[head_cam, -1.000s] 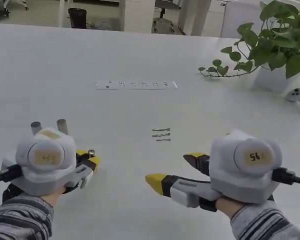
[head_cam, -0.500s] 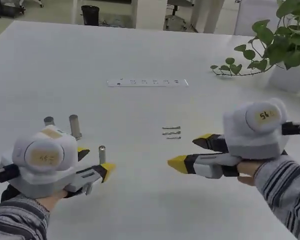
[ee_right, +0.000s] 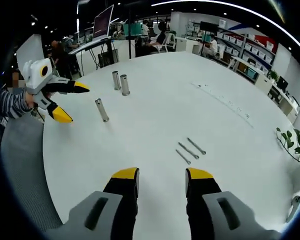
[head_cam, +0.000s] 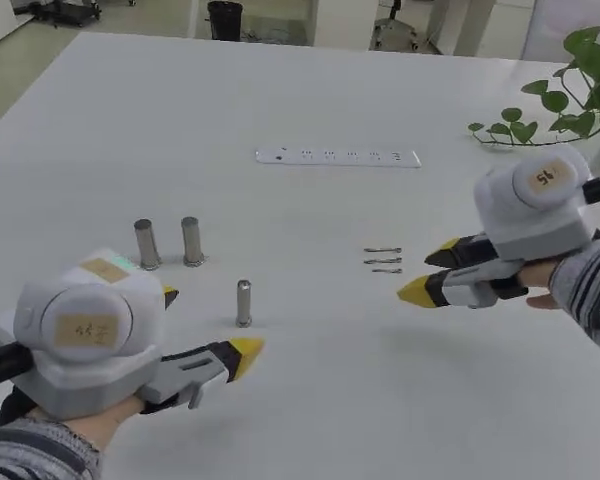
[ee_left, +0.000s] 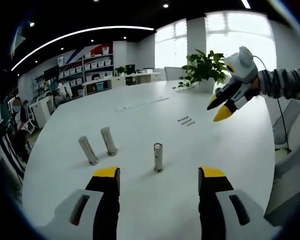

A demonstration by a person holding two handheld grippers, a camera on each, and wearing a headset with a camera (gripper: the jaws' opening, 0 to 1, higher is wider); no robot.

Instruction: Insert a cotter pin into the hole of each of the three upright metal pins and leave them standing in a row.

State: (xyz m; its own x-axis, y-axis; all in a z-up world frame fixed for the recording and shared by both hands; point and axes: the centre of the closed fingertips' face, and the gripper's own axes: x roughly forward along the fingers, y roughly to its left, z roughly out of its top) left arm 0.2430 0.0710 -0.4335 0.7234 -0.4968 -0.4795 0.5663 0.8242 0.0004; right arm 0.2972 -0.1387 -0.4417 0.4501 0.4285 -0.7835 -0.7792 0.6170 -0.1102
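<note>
Two grippers hang above a white table (head_cam: 310, 400). At the left, the left gripper (head_cam: 208, 322) has its jaws wide apart and holds nothing. Just ahead of it three metal pins (head_cam: 191, 241) stand upright, two side by side and one nearer, alone. Farther right, three cotter pins (head_cam: 384, 260) lie loose on the table. Just beside them the right gripper (head_cam: 427, 272) is spread too, and empty.

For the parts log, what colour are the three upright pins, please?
Silvery grey; the pins show best in the left gripper view.
</note>
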